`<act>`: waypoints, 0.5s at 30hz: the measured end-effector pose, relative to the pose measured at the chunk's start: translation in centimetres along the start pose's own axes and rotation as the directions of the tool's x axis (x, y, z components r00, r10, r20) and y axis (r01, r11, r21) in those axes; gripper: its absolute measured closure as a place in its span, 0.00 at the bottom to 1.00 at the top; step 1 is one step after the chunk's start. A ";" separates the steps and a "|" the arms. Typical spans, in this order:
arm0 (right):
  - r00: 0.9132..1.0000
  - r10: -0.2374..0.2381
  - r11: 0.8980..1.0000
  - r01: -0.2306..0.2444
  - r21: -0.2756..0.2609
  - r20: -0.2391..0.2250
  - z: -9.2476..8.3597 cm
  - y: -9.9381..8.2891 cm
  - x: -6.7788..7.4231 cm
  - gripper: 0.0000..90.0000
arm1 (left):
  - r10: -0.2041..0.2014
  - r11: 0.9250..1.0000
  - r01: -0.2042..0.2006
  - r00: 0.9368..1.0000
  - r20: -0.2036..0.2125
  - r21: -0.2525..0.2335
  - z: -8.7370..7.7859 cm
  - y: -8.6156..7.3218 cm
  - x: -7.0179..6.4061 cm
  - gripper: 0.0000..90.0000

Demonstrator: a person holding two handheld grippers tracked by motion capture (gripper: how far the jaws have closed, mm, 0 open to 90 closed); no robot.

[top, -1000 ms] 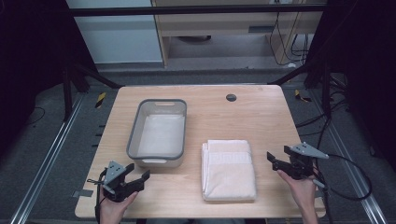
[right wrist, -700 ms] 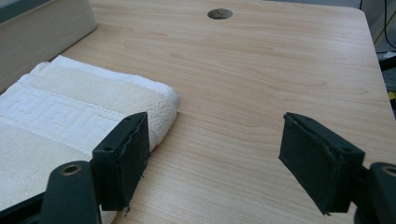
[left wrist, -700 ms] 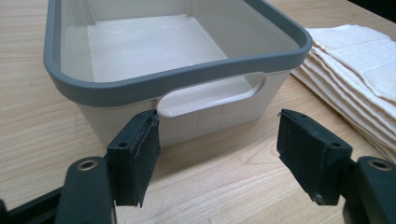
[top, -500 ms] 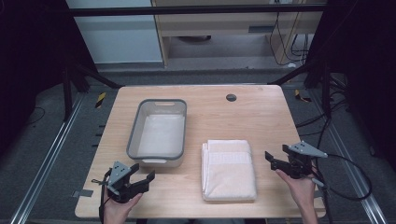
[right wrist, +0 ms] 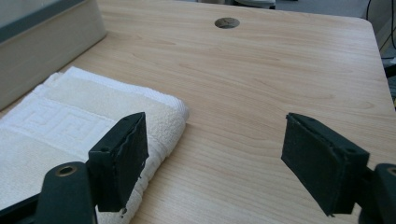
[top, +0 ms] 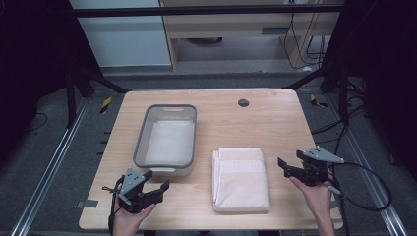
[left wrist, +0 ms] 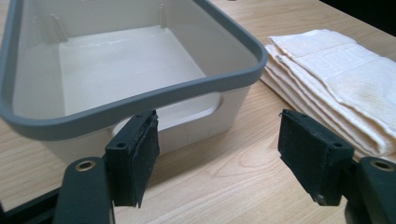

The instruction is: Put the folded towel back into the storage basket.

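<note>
A wooden table (top: 275, 118) stands on grey carpet (top: 44, 142), with a pale cabinet (top: 123, 39) behind.

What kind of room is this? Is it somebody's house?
Probably not a house; it looks like a lab or workshop for recording. A wooden table stands inside a dark metal frame, cables trail on the grey floor, and a person holds two grippers, left and right, near a towel and a bin.

One tub (top: 167, 142), one folded towel (top: 242, 178), two claws, one table (top: 255, 118).
</note>
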State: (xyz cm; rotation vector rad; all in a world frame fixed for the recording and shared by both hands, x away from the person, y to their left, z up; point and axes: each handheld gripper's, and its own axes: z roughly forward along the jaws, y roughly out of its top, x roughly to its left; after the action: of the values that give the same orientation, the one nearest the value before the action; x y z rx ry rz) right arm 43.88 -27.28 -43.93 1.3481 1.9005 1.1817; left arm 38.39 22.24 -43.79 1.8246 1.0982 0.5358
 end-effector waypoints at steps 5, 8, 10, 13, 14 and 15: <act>1.000 -0.003 1.000 0.003 -0.002 -0.007 0.0 0.7 0.1 0.25 | 0.007 1.000 -0.007 1.000 0.012 -0.011 0.3 1.0 -0.7 0.31; 1.000 -0.011 1.000 0.011 -0.002 -0.006 0.1 1.0 0.2 0.25 | 0.010 1.000 -0.010 1.000 0.015 -0.014 0.6 1.3 -1.0 0.31; 1.000 -0.011 1.000 0.011 -0.006 -0.004 0.1 1.2 0.2 0.24 | 0.011 1.000 -0.011 1.000 0.023 -0.014 0.9 1.6 -1.3 0.31; 1.000 -0.008 1.000 0.008 -0.014 -0.010 0.1 1.8 0.3 0.24 | 0.021 1.000 -0.020 0.999 0.032 -0.012 1.3 2.1 -2.0 0.31; 1.000 -0.011 1.000 0.011 -0.016 -0.010 0.1 2.0 0.3 0.25 | 0.021 1.000 -0.021 0.999 0.033 -0.014 1.4 2.2 -2.1 0.31; 1.000 -0.011 1.000 0.011 -0.017 -0.010 0.2 2.1 0.3 0.25 | 0.021 1.000 -0.021 0.999 0.033 -0.014 1.4 2.2 -2.1 0.31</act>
State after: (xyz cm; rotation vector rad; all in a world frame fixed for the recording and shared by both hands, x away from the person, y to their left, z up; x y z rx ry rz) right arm 44.90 -26.64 -42.13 1.3231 1.8985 1.1989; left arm 39.32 19.36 -42.38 1.8283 1.0518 0.5226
